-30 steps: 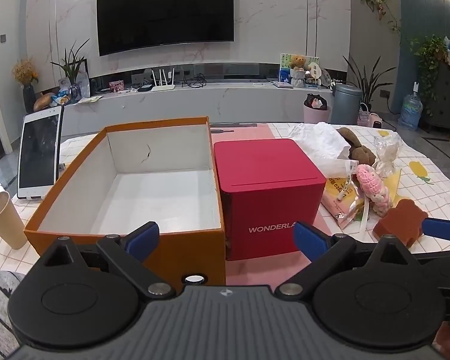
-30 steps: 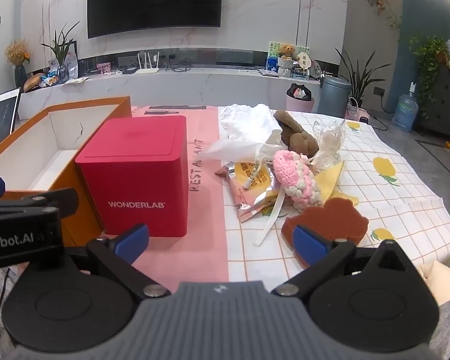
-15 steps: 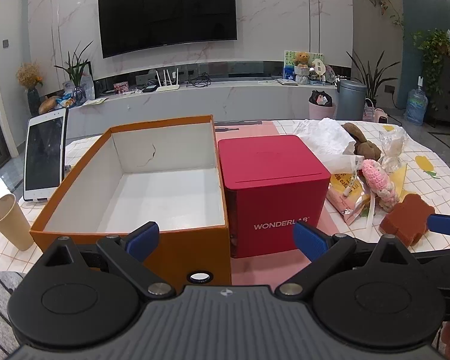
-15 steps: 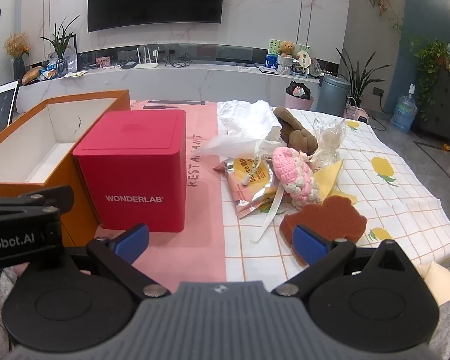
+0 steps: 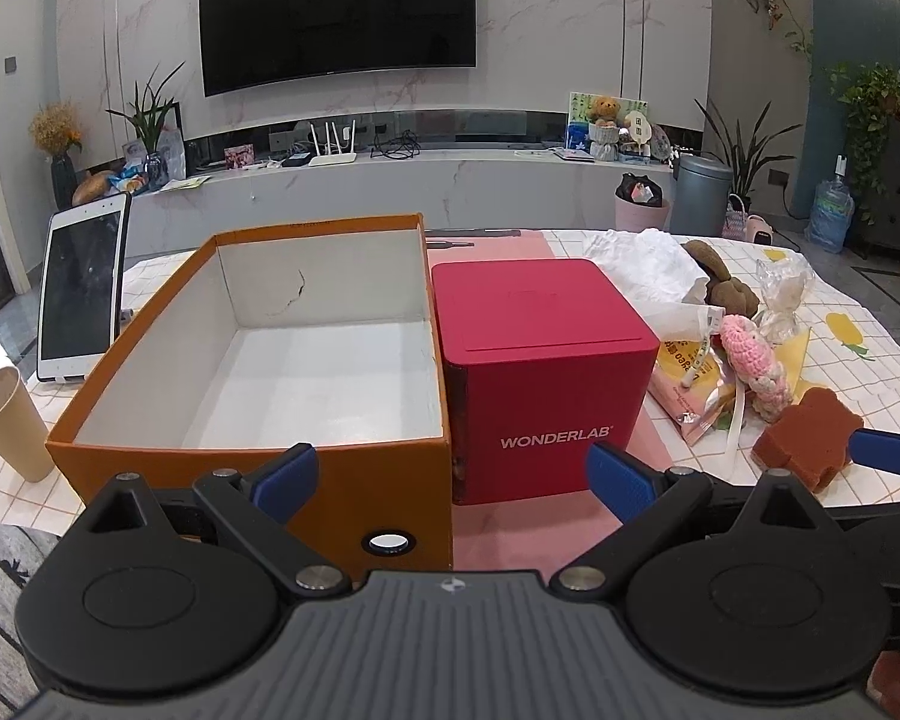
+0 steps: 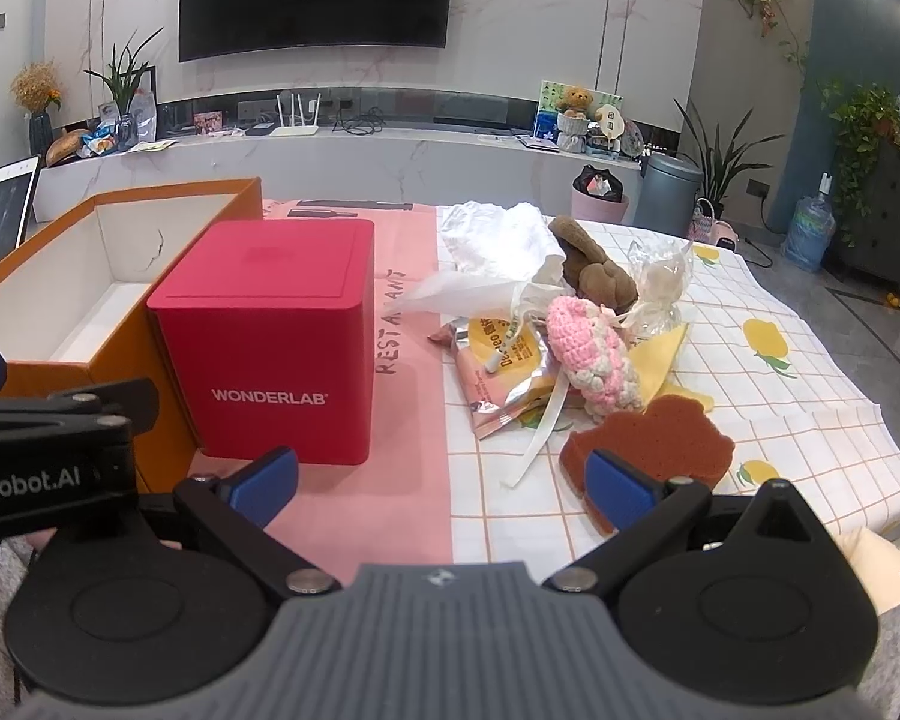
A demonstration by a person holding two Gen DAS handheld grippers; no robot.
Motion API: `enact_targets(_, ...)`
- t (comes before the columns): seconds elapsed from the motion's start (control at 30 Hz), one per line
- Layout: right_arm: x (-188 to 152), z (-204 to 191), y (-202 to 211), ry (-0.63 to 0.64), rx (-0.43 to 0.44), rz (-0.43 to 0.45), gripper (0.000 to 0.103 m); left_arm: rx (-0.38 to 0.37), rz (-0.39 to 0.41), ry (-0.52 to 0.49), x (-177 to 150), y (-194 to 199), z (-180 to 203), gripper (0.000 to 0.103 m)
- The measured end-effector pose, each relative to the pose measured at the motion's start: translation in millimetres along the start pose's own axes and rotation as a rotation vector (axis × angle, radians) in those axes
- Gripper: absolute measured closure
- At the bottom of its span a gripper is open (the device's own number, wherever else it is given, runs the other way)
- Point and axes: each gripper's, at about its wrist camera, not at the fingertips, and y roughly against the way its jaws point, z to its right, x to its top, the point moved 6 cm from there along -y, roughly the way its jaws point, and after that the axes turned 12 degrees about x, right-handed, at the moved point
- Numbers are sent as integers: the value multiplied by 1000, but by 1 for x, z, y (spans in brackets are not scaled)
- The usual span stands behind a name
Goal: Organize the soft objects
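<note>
Both tools are hanging low at the near edge of the table, each with its blue-tipped fingers spread wide and gripping nothing. Left tool [image 5: 450, 474] is pointing at the seam between the orange box [image 5: 258, 468] and the red box [image 5: 546, 372], which are standing side by side and touching, the orange one open-topped with a bare white inside, the red one lidded and reading WONDERLAB on its front. Right tool [image 6: 444, 480] is facing the pink strip of the table [image 6: 414, 420], with the red box [image 6: 270, 336] sitting at its ten o'clock and the soft pile spreading out at its one o'clock. Closest in that pile, the brown sponge [image 6: 660, 444] is lying flat on the checked cloth, just behind the right finger [image 6: 618, 486]; whether the two are touching I cannot tell. Beyond it, the pink crochet piece [image 6: 588, 354] is resting on a yellow cloth [image 6: 666, 360] and a pink snack packet [image 6: 498, 372], and a white ribbon [image 6: 540, 426] is trailing toward the near edge. Further back at twelve o'clock, a brown plush toy [image 6: 594, 270] is lying against a crumpled white bag [image 6: 492, 240], with a clear wrapper [image 6: 660, 282] just to its right. Over on the left view, a paper cup [image 5: 6, 420] is standing at nine o'clock beside the orange box, and a tablet [image 5: 81, 288] is propped upright behind it.
</note>
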Motion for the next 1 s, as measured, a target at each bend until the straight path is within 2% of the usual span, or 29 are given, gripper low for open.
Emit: enact_targets(1.0,-2,0,-1,12,-15,-9,3,10,4,-4,-3,-2,-1,0)
